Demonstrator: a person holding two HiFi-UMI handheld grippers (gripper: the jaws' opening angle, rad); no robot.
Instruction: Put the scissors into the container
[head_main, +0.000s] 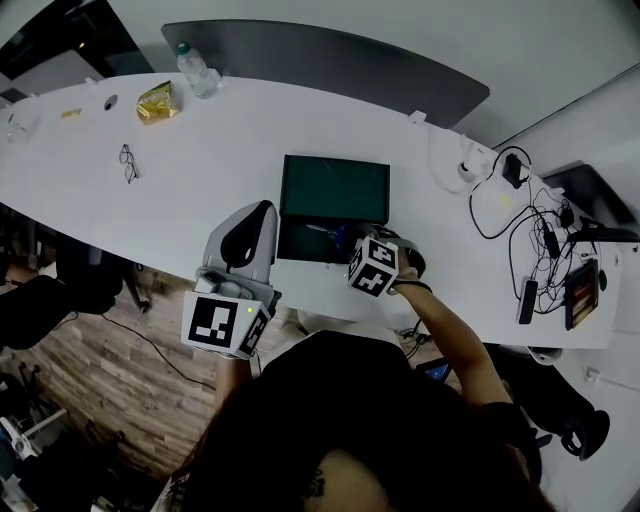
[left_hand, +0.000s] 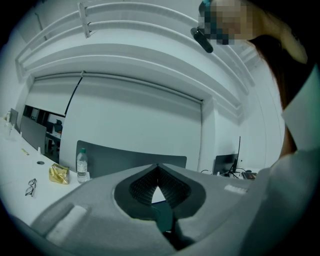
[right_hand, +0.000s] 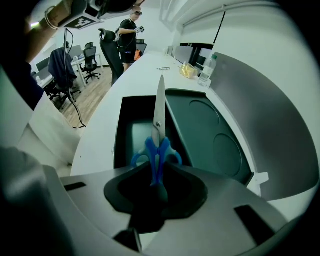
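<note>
Blue-handled scissors (right_hand: 157, 146) sit clamped in the jaws of the right gripper (right_hand: 158, 169).
Blade points ahead of the jaws, over the open container (right_hand: 121, 125); the left gripper (left_hand: 158, 168) has its jaws together, empty.

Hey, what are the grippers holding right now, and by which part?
The right gripper holds the blue-handled scissors by their handles, blades pointing toward the open container. The left gripper holds nothing; its jaws are together.
</note>
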